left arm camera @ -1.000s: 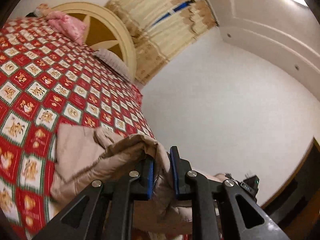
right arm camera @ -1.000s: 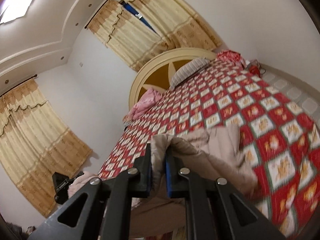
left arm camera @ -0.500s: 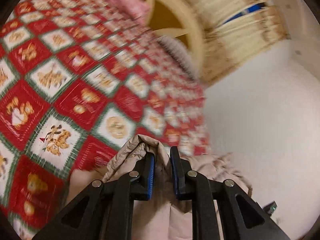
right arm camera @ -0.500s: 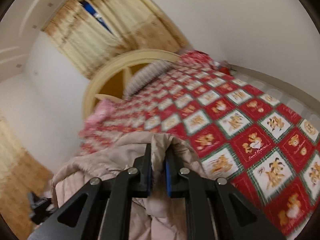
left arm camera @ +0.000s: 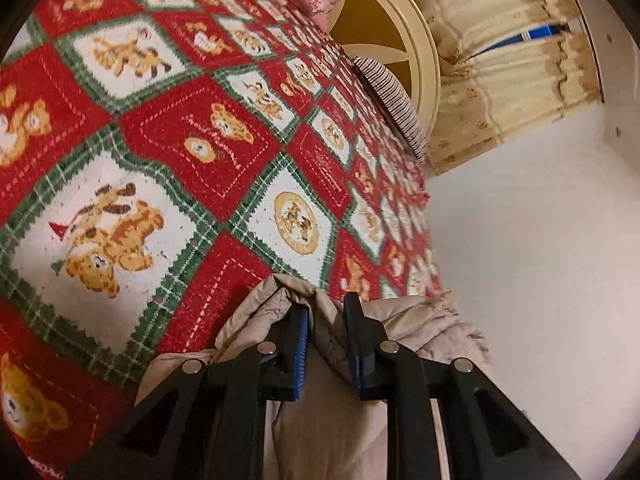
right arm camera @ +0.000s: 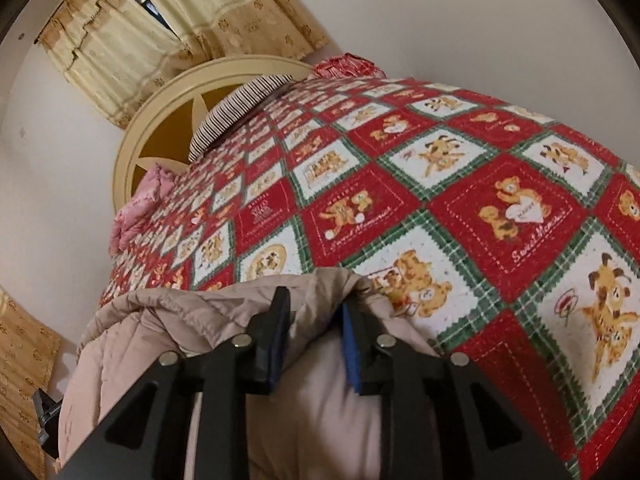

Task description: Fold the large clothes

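A beige padded jacket (left arm camera: 424, 332) lies bunched on the red bear-patterned bedspread (left arm camera: 168, 168). My left gripper (left arm camera: 326, 312) is shut on a fold of the jacket's edge, with fabric between its blue pads and draping down under it. In the right wrist view the jacket (right arm camera: 168, 320) spreads to the left toward the bed's edge. My right gripper (right arm camera: 314, 304) holds another fold of the jacket between its jaws, which stand slightly apart around the thick fabric, low over the bedspread (right arm camera: 500, 208).
A round cream headboard (right arm camera: 160, 128), a striped pillow (right arm camera: 236, 108) and a pink pillow (right arm camera: 140, 208) are at the bed's far end. Beige curtains (left arm camera: 512, 72) hang behind. A white wall (left arm camera: 540, 260) runs beside the bed. A black object (right arm camera: 46, 412) sits low left.
Both grippers have tipped down and moved forward over the bedspread, carrying the jacket's edge with them. The right jaws have spread slightly around the fabric.
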`<state>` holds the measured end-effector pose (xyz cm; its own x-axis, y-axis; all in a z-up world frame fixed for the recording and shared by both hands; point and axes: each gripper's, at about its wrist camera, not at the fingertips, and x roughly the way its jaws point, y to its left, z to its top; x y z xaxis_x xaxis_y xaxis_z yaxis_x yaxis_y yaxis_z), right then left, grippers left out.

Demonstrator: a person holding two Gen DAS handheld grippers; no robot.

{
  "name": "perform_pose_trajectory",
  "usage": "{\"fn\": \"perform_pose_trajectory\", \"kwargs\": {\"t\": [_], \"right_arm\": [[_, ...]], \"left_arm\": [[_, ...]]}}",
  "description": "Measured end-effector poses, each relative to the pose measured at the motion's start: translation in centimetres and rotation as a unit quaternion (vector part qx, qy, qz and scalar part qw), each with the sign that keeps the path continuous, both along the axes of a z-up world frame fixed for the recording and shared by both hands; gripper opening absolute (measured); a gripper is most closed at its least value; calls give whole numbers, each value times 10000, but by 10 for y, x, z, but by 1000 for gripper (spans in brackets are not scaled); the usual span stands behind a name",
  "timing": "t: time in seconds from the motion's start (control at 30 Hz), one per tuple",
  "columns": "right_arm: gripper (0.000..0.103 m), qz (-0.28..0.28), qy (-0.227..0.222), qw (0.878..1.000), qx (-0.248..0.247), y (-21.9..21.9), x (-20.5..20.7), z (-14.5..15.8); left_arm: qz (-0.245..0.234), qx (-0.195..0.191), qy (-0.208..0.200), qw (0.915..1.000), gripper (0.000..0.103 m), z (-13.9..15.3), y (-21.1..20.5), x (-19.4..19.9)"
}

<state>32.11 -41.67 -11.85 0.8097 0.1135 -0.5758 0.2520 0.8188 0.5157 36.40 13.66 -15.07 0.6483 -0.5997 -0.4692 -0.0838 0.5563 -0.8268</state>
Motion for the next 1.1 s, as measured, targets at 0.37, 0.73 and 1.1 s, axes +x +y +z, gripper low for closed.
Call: {"fn": "perform_pose_trajectory", "kwargs": {"t": [0.37, 0.73, 1.1], "right_arm": [[83, -108, -1074, 9848, 1358, -26, -48, 62], [35, 1744, -136, 9778, -1153, 167, -39, 131], [32, 1413, 150, 9827, -1191, 191, 9, 21]], "left_arm": [[875, 842, 248, 9923, 70, 113, 92, -36], [-1204, 3524, -1173, 9206, 70, 152, -140, -43], [-936, 4023, -1051, 9046, 74, 66, -199, -28]]}}
